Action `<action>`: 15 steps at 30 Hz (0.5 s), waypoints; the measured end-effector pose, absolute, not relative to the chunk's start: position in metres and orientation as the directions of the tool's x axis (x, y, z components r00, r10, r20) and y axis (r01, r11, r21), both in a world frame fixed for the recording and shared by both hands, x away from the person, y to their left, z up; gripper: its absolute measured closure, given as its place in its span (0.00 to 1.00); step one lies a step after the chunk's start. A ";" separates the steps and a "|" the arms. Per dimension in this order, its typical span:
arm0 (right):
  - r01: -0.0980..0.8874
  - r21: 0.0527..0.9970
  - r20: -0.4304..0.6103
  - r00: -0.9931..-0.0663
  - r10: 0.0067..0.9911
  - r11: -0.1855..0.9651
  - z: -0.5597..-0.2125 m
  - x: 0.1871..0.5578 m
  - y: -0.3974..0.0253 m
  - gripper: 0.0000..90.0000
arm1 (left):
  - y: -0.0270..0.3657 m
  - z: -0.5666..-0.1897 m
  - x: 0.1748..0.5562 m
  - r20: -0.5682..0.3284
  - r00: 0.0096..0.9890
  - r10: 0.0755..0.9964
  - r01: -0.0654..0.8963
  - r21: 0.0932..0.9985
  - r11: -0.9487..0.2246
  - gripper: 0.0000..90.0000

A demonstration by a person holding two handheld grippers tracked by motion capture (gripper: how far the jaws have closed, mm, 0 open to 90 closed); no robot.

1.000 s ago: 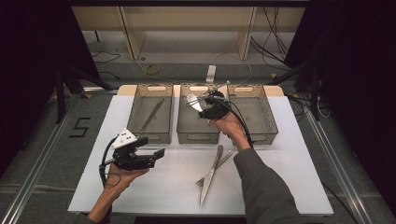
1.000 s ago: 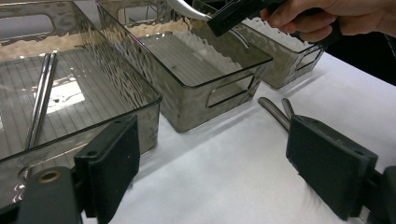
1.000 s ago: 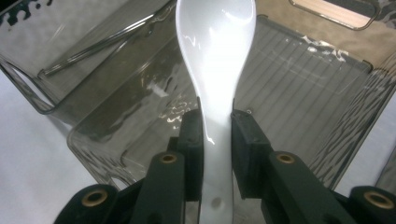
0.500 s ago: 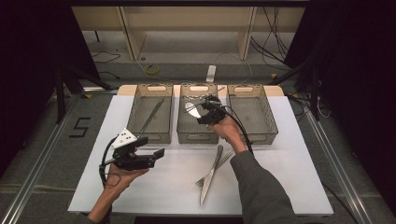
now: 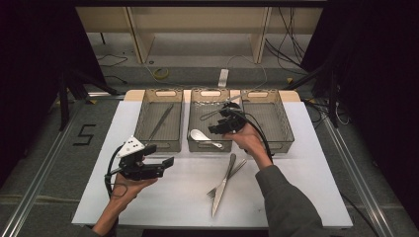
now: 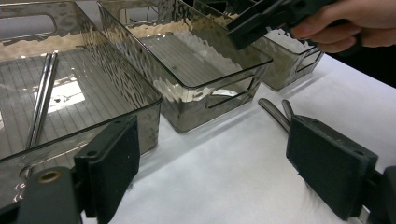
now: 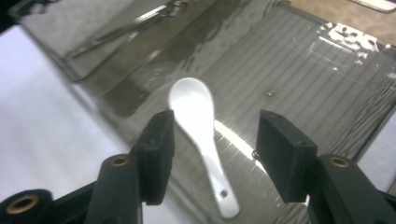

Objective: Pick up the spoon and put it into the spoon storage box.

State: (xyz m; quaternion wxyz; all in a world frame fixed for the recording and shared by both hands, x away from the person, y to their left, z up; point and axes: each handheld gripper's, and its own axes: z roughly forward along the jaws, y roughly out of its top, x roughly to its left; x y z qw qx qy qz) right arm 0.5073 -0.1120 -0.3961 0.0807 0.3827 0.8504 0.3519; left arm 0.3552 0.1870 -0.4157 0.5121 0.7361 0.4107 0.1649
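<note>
A white ceramic spoon (image 5: 205,138) (image 7: 201,133) lies on the floor of the middle clear bin (image 5: 210,94), near its front wall. My right gripper (image 5: 217,129) (image 7: 215,151) hovers just above the spoon, open, with the spoon's handle showing between the jaws but untouched. My left gripper (image 5: 167,163) (image 6: 210,163) is open and empty, held over the white table at the left, facing the bins. A pair of metal chopsticks (image 5: 160,121) (image 6: 42,98) lies in the left bin (image 6: 140,88).
A knife (image 5: 220,194) and a fork (image 5: 237,169) lie crossed on the white table (image 5: 306,187) in front of the bins; their handles (image 6: 275,114) show past my left jaws. The right bin (image 5: 282,121) stands beside the middle one. The other hand's gripper (image 6: 261,21) shows above the bins.
The spoon, held up over the middle bin before, now lies on that bin's floor. My right gripper has let it go and come slightly nearer. The left gripper stayed put.
</note>
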 end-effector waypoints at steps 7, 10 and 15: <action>0.541 0.692 0.123 -0.740 0.661 0.477 -0.394 0.478 -0.122 0.46 | 0.188 -0.416 0.356 -0.177 0.602 0.778 0.437 0.889 -0.135 0.19; 0.522 0.707 0.122 -0.754 0.645 0.477 -0.395 0.467 -0.124 0.46 | 0.188 -0.415 0.355 -0.178 0.604 0.777 0.435 0.890 -0.135 0.19; 0.485 0.734 0.106 -0.773 0.625 0.475 -0.401 0.447 -0.130 0.45 | 0.187 -0.416 0.355 -0.177 0.603 0.778 0.436 0.890 -0.135 0.19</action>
